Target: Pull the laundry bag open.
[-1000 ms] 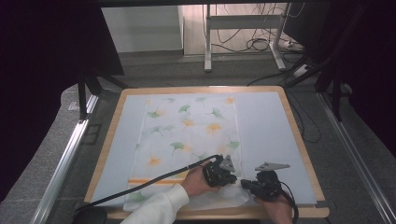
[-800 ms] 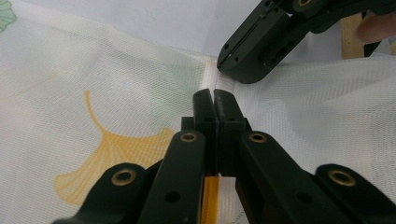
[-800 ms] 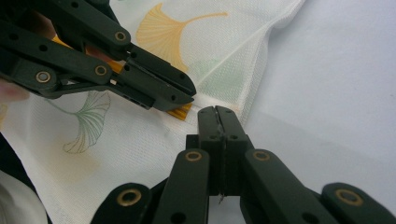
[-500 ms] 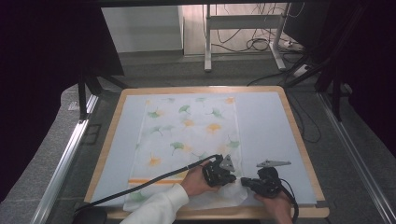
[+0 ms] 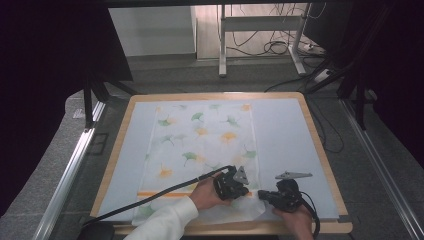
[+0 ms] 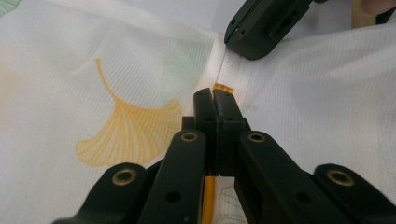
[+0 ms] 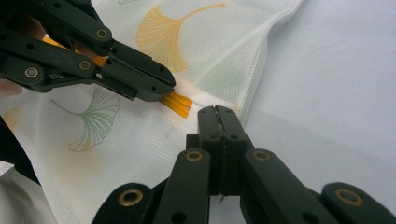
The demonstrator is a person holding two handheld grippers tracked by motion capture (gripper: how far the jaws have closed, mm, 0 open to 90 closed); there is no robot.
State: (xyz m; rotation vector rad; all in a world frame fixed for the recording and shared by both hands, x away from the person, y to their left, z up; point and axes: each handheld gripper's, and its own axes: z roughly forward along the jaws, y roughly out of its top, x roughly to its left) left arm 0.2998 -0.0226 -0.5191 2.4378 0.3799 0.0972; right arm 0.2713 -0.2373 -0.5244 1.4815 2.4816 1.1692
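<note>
A white cloth (image 5: 200, 145) printed with green and orange ginkgo leaves lies spread on the pale blue table top (image 5: 285, 130). Both grippers meet at its near right corner, which is bunched and raised. My left gripper (image 5: 244, 191) is shut on a fold of the cloth (image 6: 93, 70) where an orange stripe (image 6: 222, 87) shows just past the tips. My right gripper (image 5: 262, 195) faces it from the right. It is shut on the hemmed edge of the cloth (image 7: 210, 42), a finger's width from the left gripper (image 7: 170, 86).
A wooden frame (image 5: 320, 150) borders the table. The left gripper's black cable (image 5: 150, 195) trails across the cloth toward the near left. Metal rails (image 5: 70, 170) run along both sides. Desk legs and loose cables (image 5: 270, 47) stand on the floor beyond the far edge.
</note>
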